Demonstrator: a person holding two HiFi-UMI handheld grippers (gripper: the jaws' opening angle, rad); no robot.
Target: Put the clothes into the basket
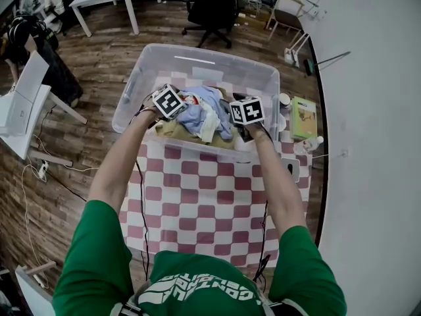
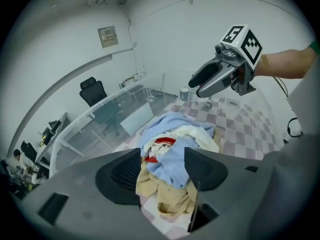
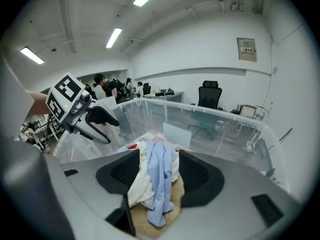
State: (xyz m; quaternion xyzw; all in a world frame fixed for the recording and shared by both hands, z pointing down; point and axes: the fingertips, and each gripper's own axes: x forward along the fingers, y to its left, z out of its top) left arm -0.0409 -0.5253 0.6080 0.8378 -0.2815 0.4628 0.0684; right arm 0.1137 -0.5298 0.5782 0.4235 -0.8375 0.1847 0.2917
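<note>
In the head view the jaws of the left gripper (image 1: 170,102) and right gripper (image 1: 247,110) are hidden under the grippers' own bodies, and the cloudy near wall of the basket (image 1: 129,97) hides the bottom of the clothes (image 1: 205,114). In each gripper view that gripper's grey body covers the lower clothes, and the wall sign (image 2: 108,36) is too small to read. The people (image 3: 109,86) in the background are too small to make out, and the right arm (image 2: 289,64) is cut off by the left gripper view's edge.
</note>
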